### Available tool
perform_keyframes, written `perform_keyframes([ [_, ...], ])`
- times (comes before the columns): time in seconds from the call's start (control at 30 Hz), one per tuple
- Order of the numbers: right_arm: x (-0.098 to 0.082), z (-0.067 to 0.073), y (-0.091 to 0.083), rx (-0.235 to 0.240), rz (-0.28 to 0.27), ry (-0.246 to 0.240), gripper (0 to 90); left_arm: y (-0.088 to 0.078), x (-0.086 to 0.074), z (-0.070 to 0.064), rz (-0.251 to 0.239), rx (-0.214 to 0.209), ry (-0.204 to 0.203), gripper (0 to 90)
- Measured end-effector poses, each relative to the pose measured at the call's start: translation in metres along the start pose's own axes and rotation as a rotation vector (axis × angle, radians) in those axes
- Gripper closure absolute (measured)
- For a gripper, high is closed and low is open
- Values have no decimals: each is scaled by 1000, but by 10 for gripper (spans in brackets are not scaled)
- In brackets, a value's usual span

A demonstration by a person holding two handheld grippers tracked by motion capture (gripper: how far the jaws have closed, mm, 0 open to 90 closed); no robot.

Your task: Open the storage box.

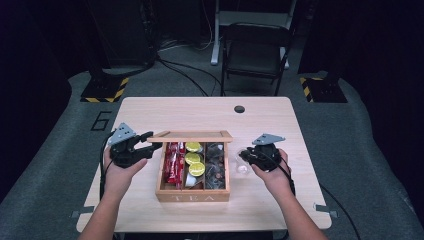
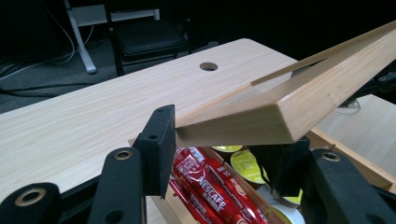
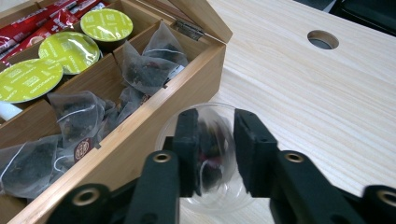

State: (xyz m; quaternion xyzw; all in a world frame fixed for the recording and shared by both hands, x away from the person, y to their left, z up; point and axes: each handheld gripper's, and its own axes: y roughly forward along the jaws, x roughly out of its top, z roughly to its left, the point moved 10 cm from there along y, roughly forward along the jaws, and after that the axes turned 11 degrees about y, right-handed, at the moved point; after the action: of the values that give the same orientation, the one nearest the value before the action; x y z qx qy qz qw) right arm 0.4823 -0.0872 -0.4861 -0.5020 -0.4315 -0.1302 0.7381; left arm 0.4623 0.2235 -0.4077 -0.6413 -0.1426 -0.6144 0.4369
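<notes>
1. High view: left gripper (image 1: 146, 146) held the front-left corner of the tea box's lid (image 1: 191, 136), propping it open over the wooden tea box (image 1: 192, 195) at mid-bench (image 1: 200, 112). Right gripper (image 1: 245, 159) was just right of the box with a clear cup (image 1: 242, 168). Risk: lid dropping if the left hand drifted.
2. Left gripper view: fingers (image 2: 159, 144) clamped the lid (image 2: 280, 112) edge, coffee sticks (image 2: 205, 186) below. Shallow bite; it might slip.
3. Right gripper view: fingers (image 3: 187, 149) straddled the cup (image 3: 212, 154) wall, a tea bag (image 3: 208, 170) inside. Grip looked loose, so I judged the cup could tip or spill.
</notes>
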Motion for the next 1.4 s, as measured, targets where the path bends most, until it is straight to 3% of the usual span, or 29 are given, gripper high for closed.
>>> perform_keyframes([
  [0.4, 10, 7, -10, 21, -43, -10, 608, -2, -1, -2, 5, -4, 10, 490],
  [0.57, 22, 24, -20, 61, -86, -17, 582, -4, -2, -3, 15, -3, 12, 497],
  [0.83, 37, 53, -36, 120, -135, -71, 554, -5, -3, -5, 17, 4, 12, 503],
  [1.17, 52, 72, -48, 145, -166, -109, 528, -5, -1, -5, 16, 10, 0, 502],
  [1.4, 58, 75, -49, 139, -169, -124, 528, -6, 2, -5, 22, 11, 0, 502],
])
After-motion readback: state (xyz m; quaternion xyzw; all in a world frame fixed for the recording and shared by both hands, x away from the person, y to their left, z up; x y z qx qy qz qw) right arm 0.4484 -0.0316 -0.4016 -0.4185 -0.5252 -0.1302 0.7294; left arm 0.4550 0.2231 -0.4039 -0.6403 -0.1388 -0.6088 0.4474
